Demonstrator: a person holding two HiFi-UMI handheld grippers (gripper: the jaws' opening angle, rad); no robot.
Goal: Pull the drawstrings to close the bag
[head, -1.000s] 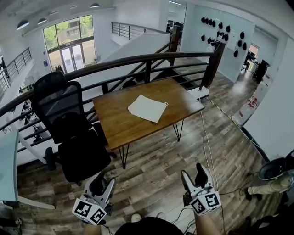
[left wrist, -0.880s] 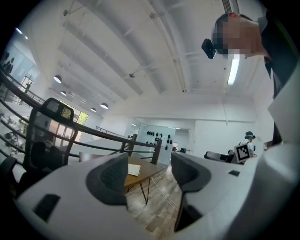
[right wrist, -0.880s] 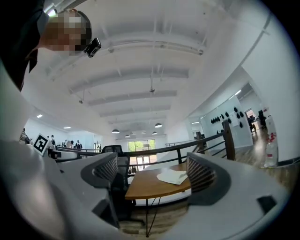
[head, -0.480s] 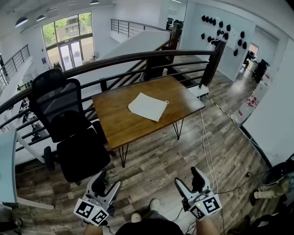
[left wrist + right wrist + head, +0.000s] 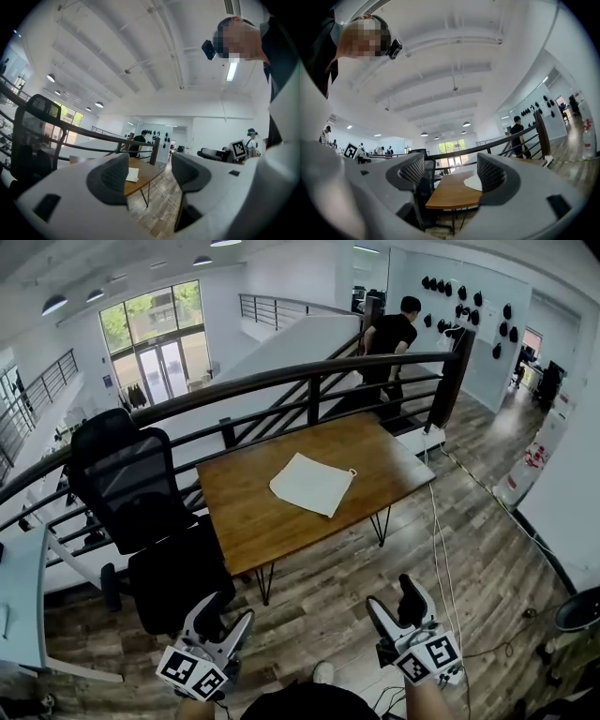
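Note:
A flat white drawstring bag (image 5: 312, 484) lies on the brown wooden table (image 5: 253, 521), with its cord loop at the right corner (image 5: 352, 472). Both grippers hang low over the floor, well short of the table. My left gripper (image 5: 228, 613) is open and its jaws have just been opening, with nothing between them. My right gripper (image 5: 394, 601) is also open, its jaws just spread, and empty. In the left gripper view the bag (image 5: 132, 174) shows far off between the pads (image 5: 115, 176). The right gripper view shows the bag (image 5: 472, 182) on the tabletop (image 5: 450, 194) beyond the jaws.
A black office chair (image 5: 141, 493) stands left of the table. A dark railing (image 5: 309, 371) runs behind it, and a person in black (image 5: 389, 338) walks beyond. Cables (image 5: 441, 549) trail over the plank floor at the right. A pale desk edge (image 5: 19, 587) sits far left.
Both grippers' jaws have spread wider. The view has shifted toward the table, and a person in black has come into sight behind the railing.

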